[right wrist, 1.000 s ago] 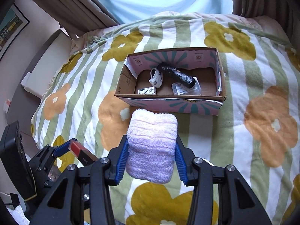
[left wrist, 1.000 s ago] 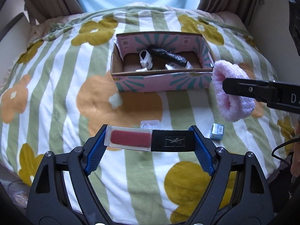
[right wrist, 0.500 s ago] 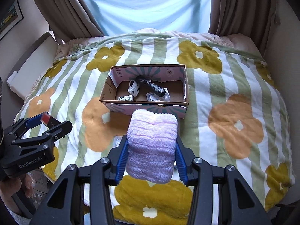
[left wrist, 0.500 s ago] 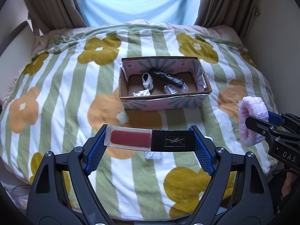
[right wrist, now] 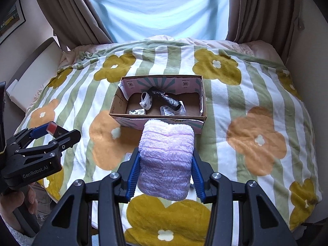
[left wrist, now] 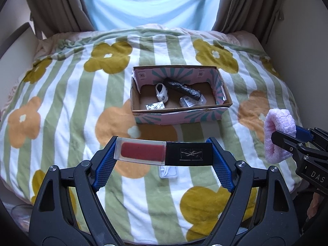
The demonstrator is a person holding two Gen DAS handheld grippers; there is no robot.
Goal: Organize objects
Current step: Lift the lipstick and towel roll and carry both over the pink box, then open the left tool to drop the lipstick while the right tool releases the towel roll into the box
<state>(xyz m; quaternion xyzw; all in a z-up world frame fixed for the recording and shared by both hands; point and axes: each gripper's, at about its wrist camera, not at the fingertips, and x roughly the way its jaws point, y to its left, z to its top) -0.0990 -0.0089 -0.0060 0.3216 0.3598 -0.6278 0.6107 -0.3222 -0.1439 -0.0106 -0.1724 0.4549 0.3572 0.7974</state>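
Leftmost, left gripper (left wrist: 163, 153) pinches a lip gloss (left wrist: 163, 153) crosswise, held above the blanket (left wrist: 61, 94), short of the box (left wrist: 178, 117). Centre: box open, already holding a black roll (left wrist: 182, 88), a white item and packets. A clear case (left wrist: 168, 171) lies loose on the blanket below the gloss. Right: right gripper (right wrist: 165, 165) squeezes a pink cloth (right wrist: 165, 162), also short of the box. Risks, as I judge: the smooth gloss is gripped only at its ends and could slip; the soft cloth may snag the near wall; both grippers heading in together could collide.
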